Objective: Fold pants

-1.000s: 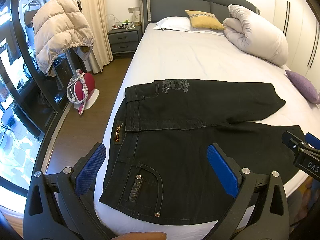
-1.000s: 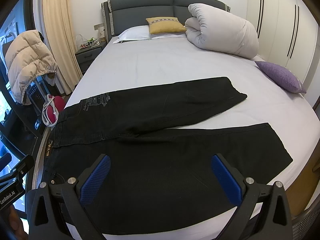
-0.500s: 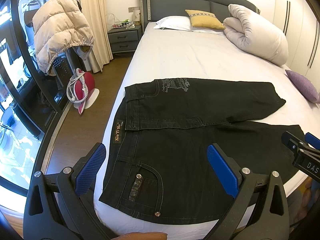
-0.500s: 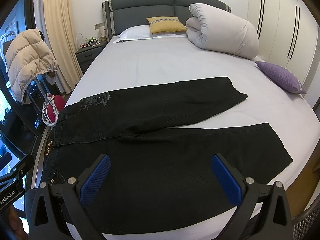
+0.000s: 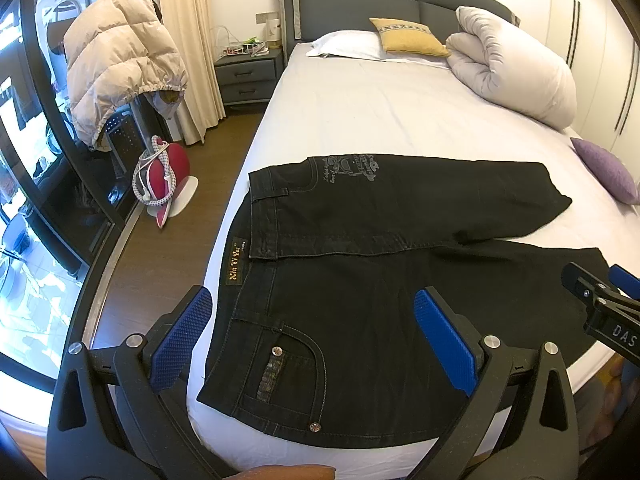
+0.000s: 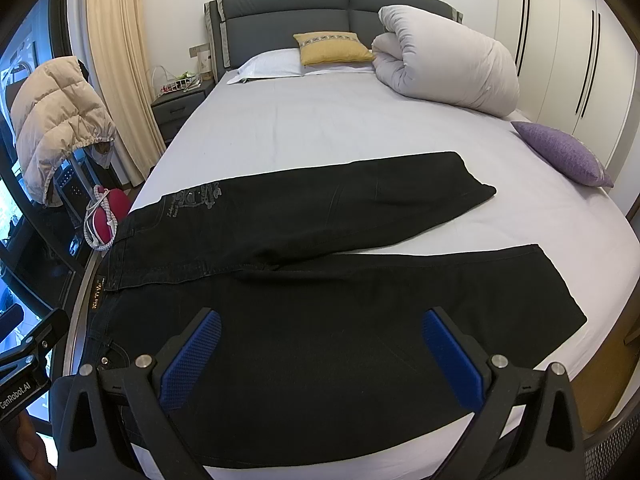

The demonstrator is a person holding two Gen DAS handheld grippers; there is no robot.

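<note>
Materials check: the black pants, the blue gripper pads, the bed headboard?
Black pants: looks like denim, matte, with contrast stitching, metal rivets and a waistband patch. Blue gripper pads: probably rubber or soft plastic; a fine grid texture shows. Dark grey headboard: padded panels with a slight sheen, likely leather or faux leather.

Right claw (image 5: 600,300) cut off by right edge in left wrist view. Pants (image 6: 320,320) near hem hidden behind claw frame. Nightstand (image 5: 246,76) clutter too small to identify.
</note>
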